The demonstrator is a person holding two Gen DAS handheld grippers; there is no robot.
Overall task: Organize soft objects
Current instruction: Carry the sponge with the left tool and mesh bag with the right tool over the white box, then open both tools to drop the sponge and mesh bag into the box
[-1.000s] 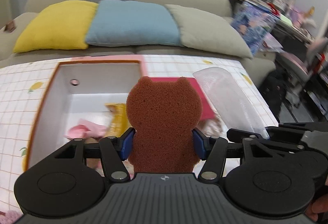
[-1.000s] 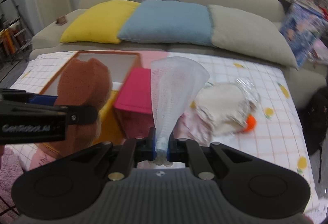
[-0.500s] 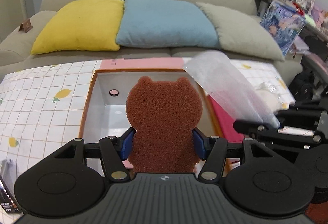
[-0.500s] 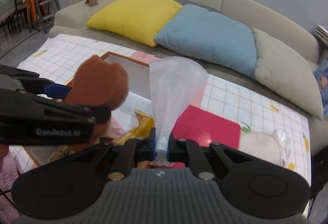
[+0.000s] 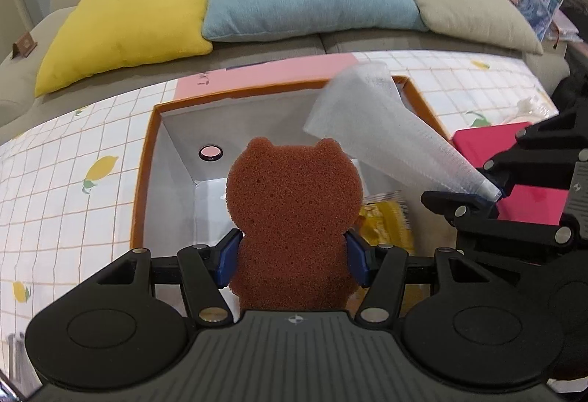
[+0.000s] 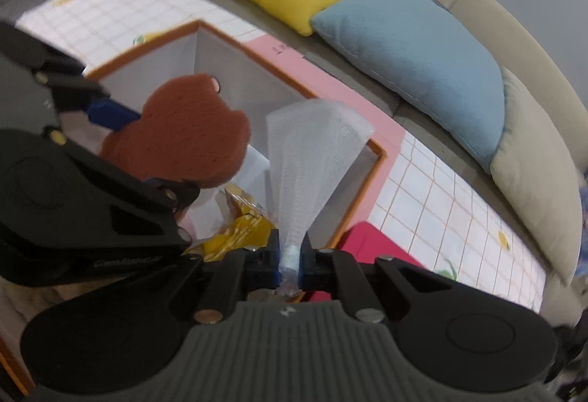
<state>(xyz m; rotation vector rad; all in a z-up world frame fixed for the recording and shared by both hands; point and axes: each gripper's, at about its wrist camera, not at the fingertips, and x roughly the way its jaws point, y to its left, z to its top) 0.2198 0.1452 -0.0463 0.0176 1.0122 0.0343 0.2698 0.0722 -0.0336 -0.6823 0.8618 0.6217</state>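
Clearly, from the left wrist view, the bear-shaped sponge (image 5: 292, 218) is a light, springy piece of foam that gives under pressure, so it is best taken low across its body, as it is now. The left gripper (image 5: 292, 256) is clenched on it, its blue pads (image 5: 228, 256) pressing the bear's sides just below the head. The sponge stands upright over the open box (image 5: 147, 159), whose white inside holds a yellow wrapper (image 5: 387, 221). To the right, the mesh cone (image 5: 382, 130) leans over the box's far corner, pinched at its narrow tip by the right gripper (image 5: 494, 194).

Seen from the right wrist, the mesh cone (image 6: 312, 163) looks nearly weightless and floppy, likely to crumple or slip, so its bunched end is the sensible place to take it. The right gripper (image 6: 290, 256) is closed almost fully on that end, the cone fanning upward above the box (image 6: 375, 174). The sponge (image 6: 183, 137), in the left gripper (image 6: 147, 148), hangs just beside it.
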